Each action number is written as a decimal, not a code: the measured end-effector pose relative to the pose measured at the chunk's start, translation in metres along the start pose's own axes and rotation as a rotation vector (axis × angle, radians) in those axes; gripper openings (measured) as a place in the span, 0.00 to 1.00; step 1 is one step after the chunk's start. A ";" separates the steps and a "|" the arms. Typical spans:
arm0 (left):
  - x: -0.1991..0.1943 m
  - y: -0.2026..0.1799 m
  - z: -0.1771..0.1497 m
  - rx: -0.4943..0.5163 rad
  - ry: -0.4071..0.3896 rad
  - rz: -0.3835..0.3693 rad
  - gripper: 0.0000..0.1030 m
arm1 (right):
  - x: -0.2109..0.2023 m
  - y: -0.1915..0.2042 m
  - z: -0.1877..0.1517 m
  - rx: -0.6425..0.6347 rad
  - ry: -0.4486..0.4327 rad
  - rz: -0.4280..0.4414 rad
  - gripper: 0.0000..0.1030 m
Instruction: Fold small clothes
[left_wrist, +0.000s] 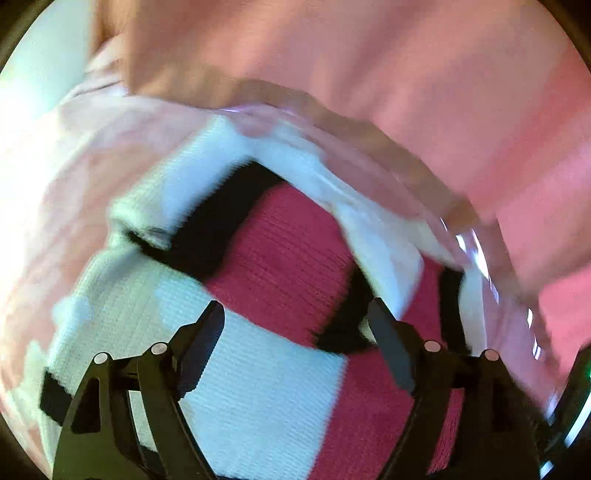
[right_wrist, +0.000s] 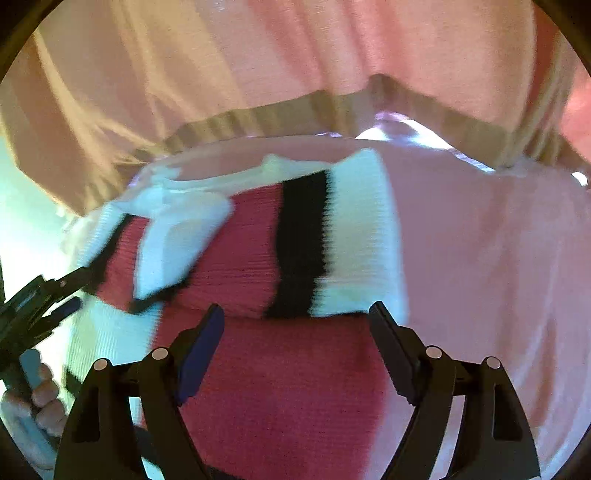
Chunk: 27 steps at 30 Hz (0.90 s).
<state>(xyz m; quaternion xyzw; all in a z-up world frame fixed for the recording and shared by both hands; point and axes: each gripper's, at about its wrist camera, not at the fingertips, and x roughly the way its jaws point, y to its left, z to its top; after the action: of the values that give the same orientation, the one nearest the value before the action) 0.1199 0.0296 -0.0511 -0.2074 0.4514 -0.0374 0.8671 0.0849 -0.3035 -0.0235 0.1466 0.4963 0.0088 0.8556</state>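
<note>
Knitwear in red, black and white, a small sweater (right_wrist: 258, 258), lies partly folded on the pink desk (right_wrist: 480, 258), no label or writing readable. Left hand-held gripper (left_wrist: 295, 317) and right hand-held gripper (right_wrist: 295, 321) hover above it, jaws spread, empty.

Motion-blurred; perhaps left-side glare.

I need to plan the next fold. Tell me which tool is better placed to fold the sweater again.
Probably the right tool: its open jaws sit right over the free edge of the folded white panel on the sweater. The left tool is also open, off at the sweater's side edge, over a part already folded in.
</note>
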 end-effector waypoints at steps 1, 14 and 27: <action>0.000 0.012 0.007 -0.045 -0.002 -0.009 0.75 | 0.001 0.013 0.001 -0.025 -0.011 -0.001 0.76; 0.064 0.088 0.055 -0.271 0.083 0.036 0.43 | 0.117 0.176 0.031 -0.353 0.026 -0.242 0.53; 0.069 0.091 0.055 -0.229 0.050 0.129 0.18 | 0.087 0.003 -0.019 0.143 0.071 0.023 0.18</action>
<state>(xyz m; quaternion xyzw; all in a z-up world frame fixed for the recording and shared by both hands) 0.1930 0.1132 -0.1124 -0.2748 0.4865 0.0651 0.8268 0.1134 -0.2823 -0.1048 0.2127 0.5240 -0.0118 0.8246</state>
